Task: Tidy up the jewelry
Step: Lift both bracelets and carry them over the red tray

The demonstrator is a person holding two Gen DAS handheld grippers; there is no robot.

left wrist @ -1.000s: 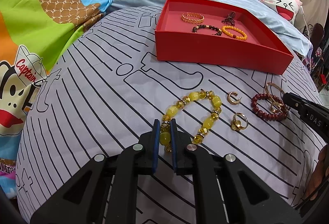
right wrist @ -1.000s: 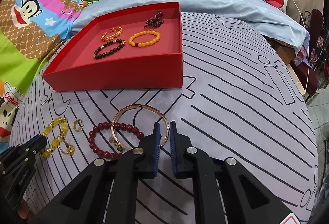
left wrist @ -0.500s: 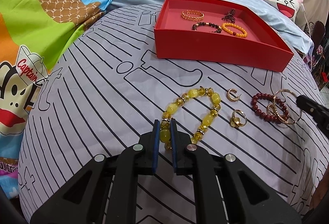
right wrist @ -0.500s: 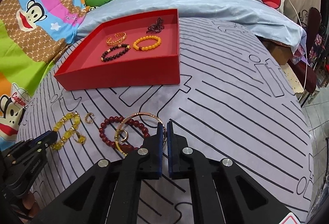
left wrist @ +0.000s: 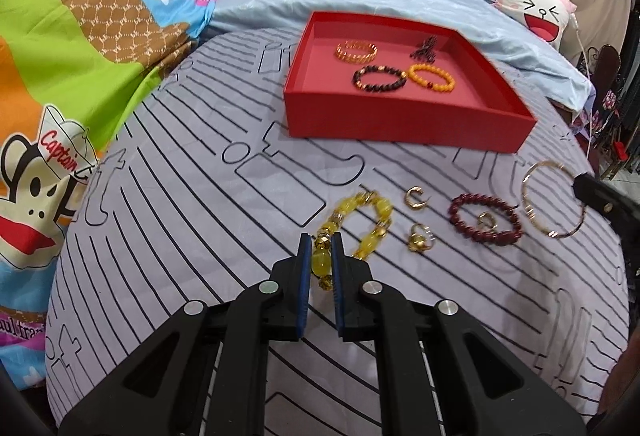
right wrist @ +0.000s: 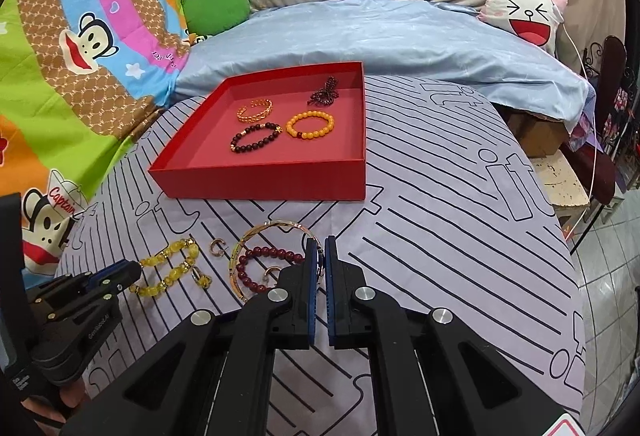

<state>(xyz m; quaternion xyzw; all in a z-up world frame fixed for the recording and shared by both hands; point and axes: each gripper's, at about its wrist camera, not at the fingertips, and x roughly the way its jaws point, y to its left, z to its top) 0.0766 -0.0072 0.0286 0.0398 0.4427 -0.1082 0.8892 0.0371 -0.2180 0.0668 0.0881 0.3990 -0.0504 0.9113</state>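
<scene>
My left gripper point(left wrist: 319, 240) is shut on a bead of the yellow bead bracelet point(left wrist: 374, 220), lifted off the striped cloth. My right gripper point(right wrist: 319, 242) is shut on the thin gold bangle point(right wrist: 260, 232), which hangs raised; the bangle point(left wrist: 554, 200) also shows in the left wrist view. A dark red bead bracelet point(left wrist: 486, 220) with a small gold ring inside it, a gold ear cuff point(left wrist: 416, 197) and a gold ring point(left wrist: 419, 238) lie on the cloth. The red tray point(left wrist: 400, 124) holds a gold cuff, a dark bead bracelet, an orange bracelet and a dark brooch.
The striped grey cloth point(right wrist: 440, 216) covers a rounded surface that drops off at the right toward a tiled floor. A blue sheet point(right wrist: 380, 36), a cartoon blanket at the left and a white face pillow point(right wrist: 524, 12) lie behind the tray.
Both grippers have risen and pulled back. The yellow bracelet has lifted with my left gripper. The gold bangle has lifted off the red bracelet with my right gripper.
</scene>
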